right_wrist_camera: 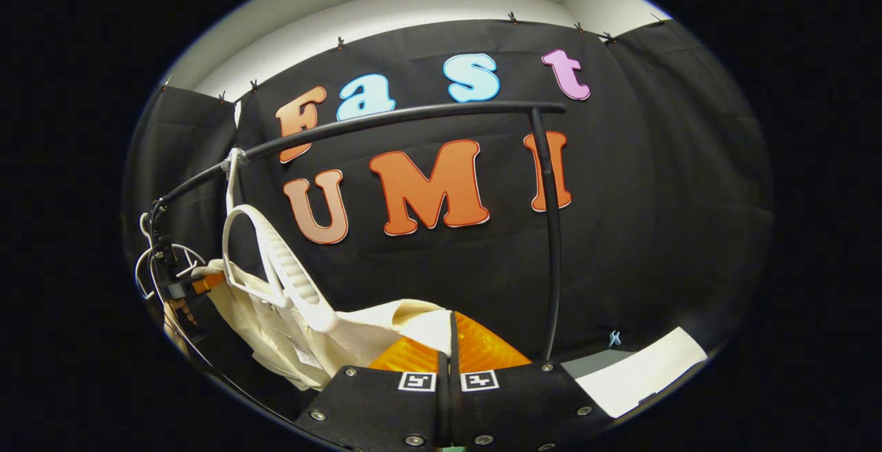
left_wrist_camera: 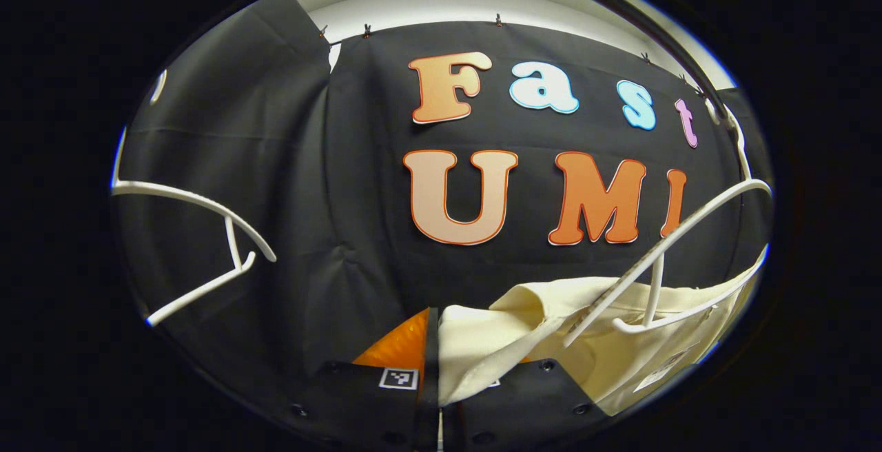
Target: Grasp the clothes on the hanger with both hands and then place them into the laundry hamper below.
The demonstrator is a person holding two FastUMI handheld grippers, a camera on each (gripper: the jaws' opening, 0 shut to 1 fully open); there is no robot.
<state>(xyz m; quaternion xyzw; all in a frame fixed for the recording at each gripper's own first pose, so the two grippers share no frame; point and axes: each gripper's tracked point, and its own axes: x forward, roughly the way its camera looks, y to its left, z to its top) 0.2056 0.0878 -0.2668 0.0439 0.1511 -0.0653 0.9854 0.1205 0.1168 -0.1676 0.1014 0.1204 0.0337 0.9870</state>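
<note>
- Two grippers are pinching the same cream garment [left_wrist_camera: 620, 348], one at each side; I judge this is so the cloth slides off its hanger [left_wrist_camera: 661, 266] evenly rather than snagging.
- The left gripper [left_wrist_camera: 431, 342] is showing its fingers drawn together with a fold of the garment running down between them, so it reads as clenched on the cloth.
- The right gripper [right_wrist_camera: 449, 342] is likewise closed, with the garment's edge caught at its fingertips.
- The garment is hanging from the white hanger under the black rail [right_wrist_camera: 386, 121], near the rail's left end in the right gripper view, and is not yet lowered.
- The left gripper view is giving a second, bare hanger [left_wrist_camera: 207, 245] off to its left.
- The right gripper view is adding the rail's upright post [right_wrist_camera: 548, 245], a white sheet [right_wrist_camera: 641, 373] low at the right, and a distant gripper [right_wrist_camera: 172, 280] beside the garment.
- The hamper is not something I can place here.
</note>
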